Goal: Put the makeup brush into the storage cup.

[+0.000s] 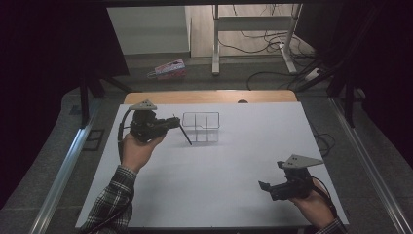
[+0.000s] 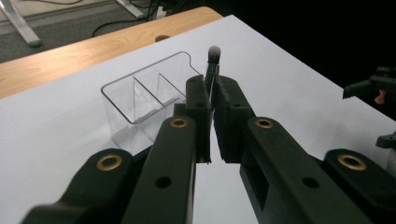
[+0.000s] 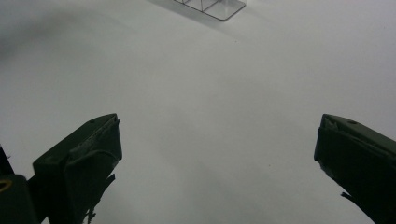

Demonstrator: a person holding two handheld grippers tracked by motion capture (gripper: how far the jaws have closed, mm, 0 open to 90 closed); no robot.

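A clear plastic organizer (image 1: 201, 126) with inner dividers stands on the white worktop (image 1: 219, 185), toward its far edge, and serves here as the landmark. Just to the left of the organizer, the left hand-held gripper (image 1: 176, 122) is clamped on a slim makeup brush (image 1: 185, 135). In the high view the brush's dark handle slants down from the jaws toward the near left corner of the organizer. In the left gripper view the brush's pale, rounded bristle tip (image 2: 214, 52) rises above the closed jaws, just beside the organizer's near wall (image 2: 140, 109). The right hand-held gripper (image 1: 265, 187) rests well apart from the organizer, toward the near right of the worktop, with its jaws spread wide and nothing between them.

Risks, as a judgement: the brush is pinched along a thin, smooth, round handle, so it could pivot or slide between the pads if the left hand tilts or jolts. The organizer looks light and is not steadied by anything, so a handle end that catches the rim or a divider could push or tip it. The compartments are narrow, and a slanted approach could land the brush on a divider instead of inside a cell.

The brush is slender, with a black handle and a small, soft, greyish-white head.
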